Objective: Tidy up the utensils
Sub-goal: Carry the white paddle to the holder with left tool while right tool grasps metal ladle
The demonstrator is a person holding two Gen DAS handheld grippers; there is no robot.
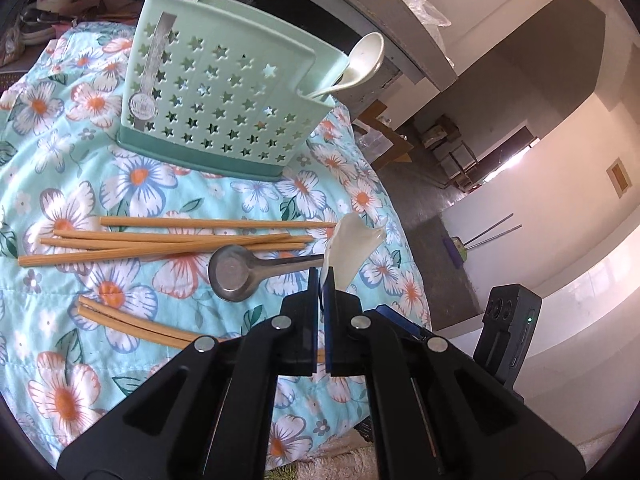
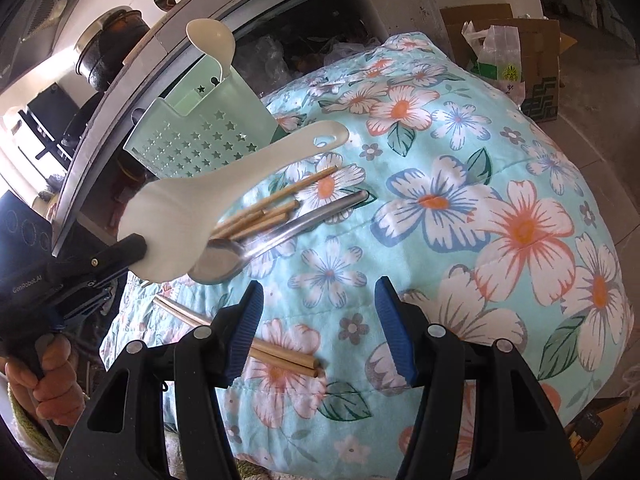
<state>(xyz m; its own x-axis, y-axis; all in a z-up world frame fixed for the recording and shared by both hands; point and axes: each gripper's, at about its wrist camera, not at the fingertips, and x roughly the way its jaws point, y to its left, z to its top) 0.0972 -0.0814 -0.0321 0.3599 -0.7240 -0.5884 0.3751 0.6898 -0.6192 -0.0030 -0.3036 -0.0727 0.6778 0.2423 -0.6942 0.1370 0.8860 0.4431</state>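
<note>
A white paddle (image 2: 224, 184) is pinched by its blade in the left gripper (image 1: 323, 280), to be kept level toward the caddy (image 1: 216, 92); right gripper (image 2: 318, 320) jaws are spread, empty.

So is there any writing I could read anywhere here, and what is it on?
"GenRobot.AI": white lettering on the black body of the left gripper, seen from the right wrist camera.
Round sticker on the green utensil holder: print too blurred to read.
Green and white plastic bag by the cardboard box: a printed mark, too small to read.
Nothing else readable.
</note>
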